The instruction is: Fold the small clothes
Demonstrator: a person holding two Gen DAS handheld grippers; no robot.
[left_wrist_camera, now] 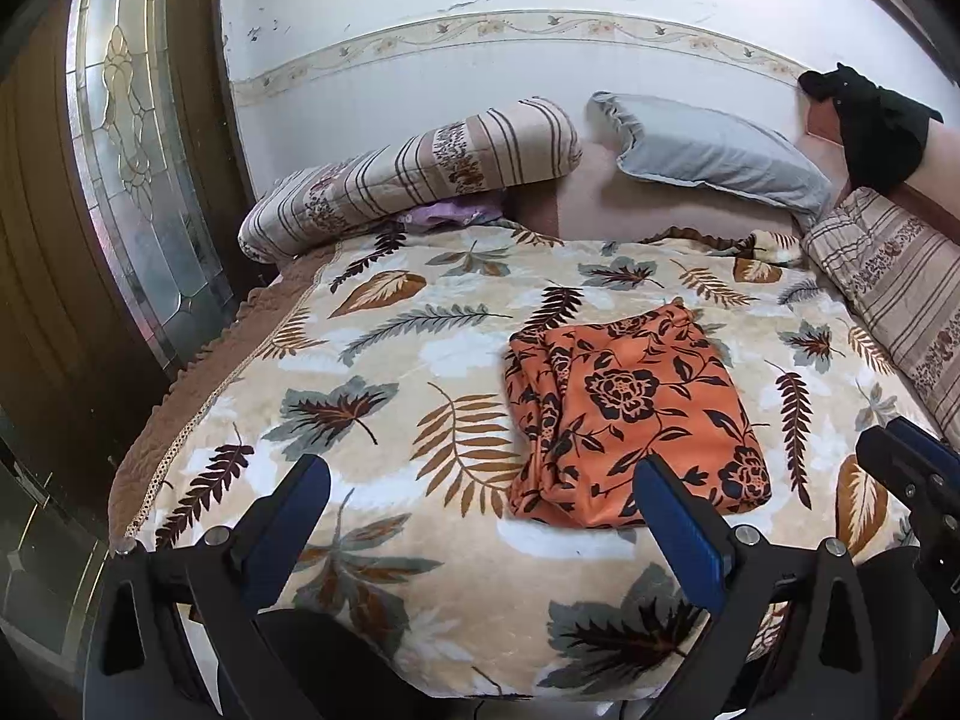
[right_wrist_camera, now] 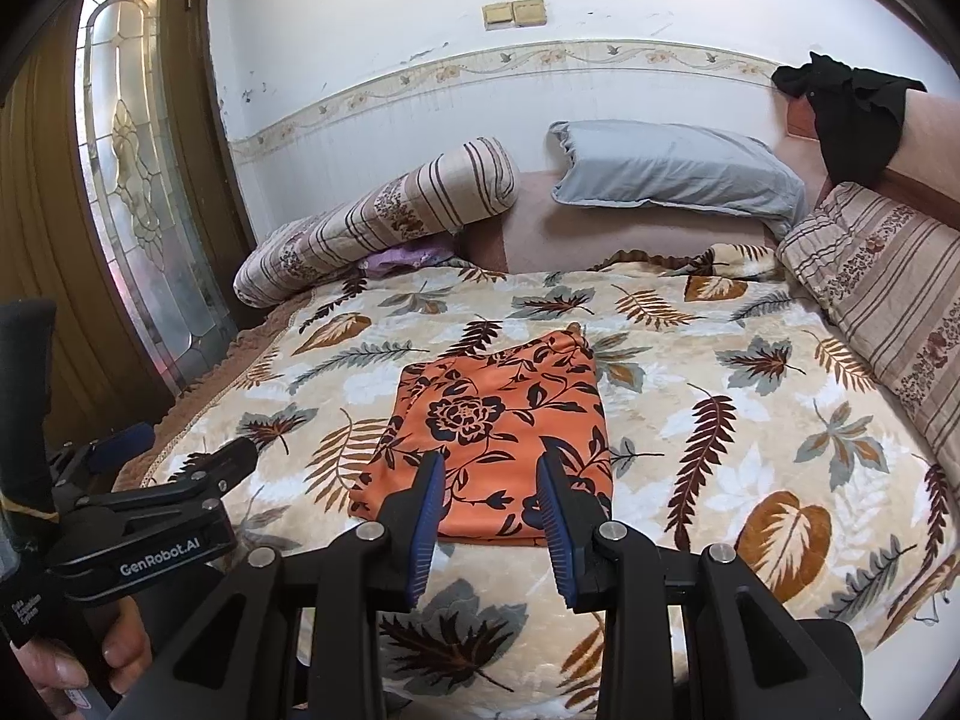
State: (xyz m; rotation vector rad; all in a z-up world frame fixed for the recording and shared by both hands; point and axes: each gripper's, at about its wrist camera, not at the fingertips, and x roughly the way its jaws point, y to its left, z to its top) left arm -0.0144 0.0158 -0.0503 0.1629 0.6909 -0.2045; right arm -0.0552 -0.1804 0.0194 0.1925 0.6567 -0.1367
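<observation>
A bed fills both wrist views, covered by a cream blanket printed with brown, grey and rust leaves. Near the middle of the blanket lies the orange floral garment, folded into a rough rectangle, its black rose pattern facing up. It rests flat on the blanket, touched by neither tool.

The left gripper hovers over the near edge of the bed, its blue-padded fingers spread wide apart and holding nothing; its right finger overlaps the garment's near edge in the view, though whether it touches the cloth cannot be told. The right gripper hangs just at the near edge of the garment, its blue pads parted with a clear gap between them, also empty. In the right wrist view the left gripper shows at the near left, held by a hand.

At the far end of the bed, a striped bolster pillow lies on the left, with a bit of purple cloth tucked beneath it. A grey pillow leans against the pink headboard. A second striped cushion sits on the far right, and a black cloth is draped above it. A glass-panelled door stands on the left.
</observation>
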